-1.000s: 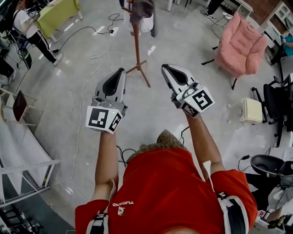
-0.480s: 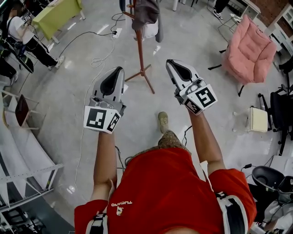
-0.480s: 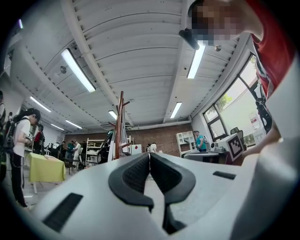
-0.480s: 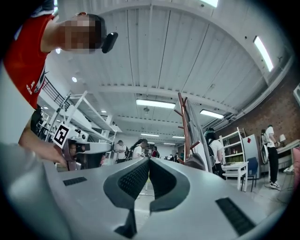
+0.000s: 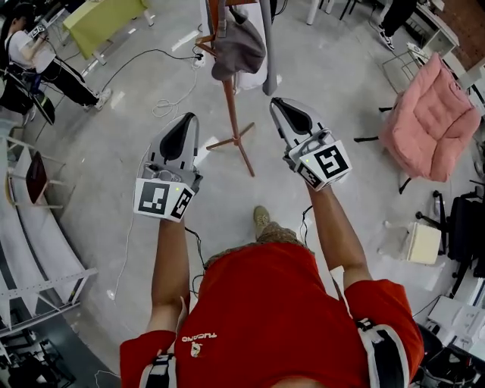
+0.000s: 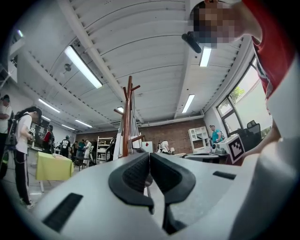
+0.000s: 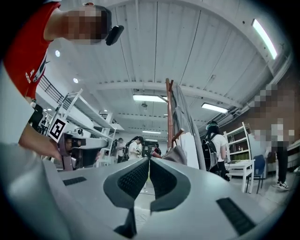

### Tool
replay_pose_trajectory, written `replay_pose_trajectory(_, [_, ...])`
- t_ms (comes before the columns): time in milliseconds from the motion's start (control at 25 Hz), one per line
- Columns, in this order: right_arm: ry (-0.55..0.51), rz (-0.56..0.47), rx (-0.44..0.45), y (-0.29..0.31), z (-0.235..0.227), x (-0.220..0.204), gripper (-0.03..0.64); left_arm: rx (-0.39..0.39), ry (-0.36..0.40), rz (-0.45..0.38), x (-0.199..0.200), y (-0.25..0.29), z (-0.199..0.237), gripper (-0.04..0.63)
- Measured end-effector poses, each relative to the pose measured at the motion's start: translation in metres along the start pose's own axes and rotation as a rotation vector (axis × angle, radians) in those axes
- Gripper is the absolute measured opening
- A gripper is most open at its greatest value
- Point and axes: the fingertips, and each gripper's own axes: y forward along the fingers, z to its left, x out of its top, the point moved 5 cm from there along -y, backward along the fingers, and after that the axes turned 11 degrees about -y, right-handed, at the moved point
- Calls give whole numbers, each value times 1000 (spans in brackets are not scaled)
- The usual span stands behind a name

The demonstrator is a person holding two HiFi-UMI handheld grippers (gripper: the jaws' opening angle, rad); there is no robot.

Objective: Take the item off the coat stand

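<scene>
A wooden coat stand (image 5: 228, 98) rises from the grey floor ahead of me, between my two grippers. A grey cap (image 5: 238, 47) hangs on one of its pegs, with a long grey strap or garment (image 5: 267, 45) beside it. My left gripper (image 5: 184, 123) is held to the stand's left, shut and empty. My right gripper (image 5: 282, 108) is to its right, also shut with nothing in it. The stand's pole (image 6: 126, 117) shows in the left gripper view, and in the right gripper view the pole (image 7: 169, 115) and the cap (image 7: 176, 154) are just ahead.
A pink armchair (image 5: 433, 117) stands at the right, with a small stool (image 5: 420, 242) and black office chairs nearer. Cables (image 5: 163, 102) trail over the floor to the left. A yellow-green table (image 5: 102, 19) and a person (image 5: 38, 57) are at the far left, white shelving at the left edge.
I have walked closer: the coat stand and cap have come nearer and lower in the head view. Both grippers stay shut, held out in front.
</scene>
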Motion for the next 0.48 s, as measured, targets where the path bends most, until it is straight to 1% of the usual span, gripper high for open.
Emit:
replay_pose_trajectory(200, [16,42,47,33,-48,-36,31,60,-11,-4,-9,49,15,12])
replay_pose_trajectory(240, [21,53,54,40,-55,-44,52,68,-14,-7,-10,55,18,12])
replay_pose_trajectory(280, [31,63,60,46,-61,-51,98,75,-16,-9,-12,61,21,12])
replay_pose_trajectory(360, [59,81,69,58,-71,-64,161,83,-19,-2,-16,71,27,12])
replay_pose_trajectory(480, [94,106,82,77,-81,-80,213,97,-25,9,-22,81,36,12])
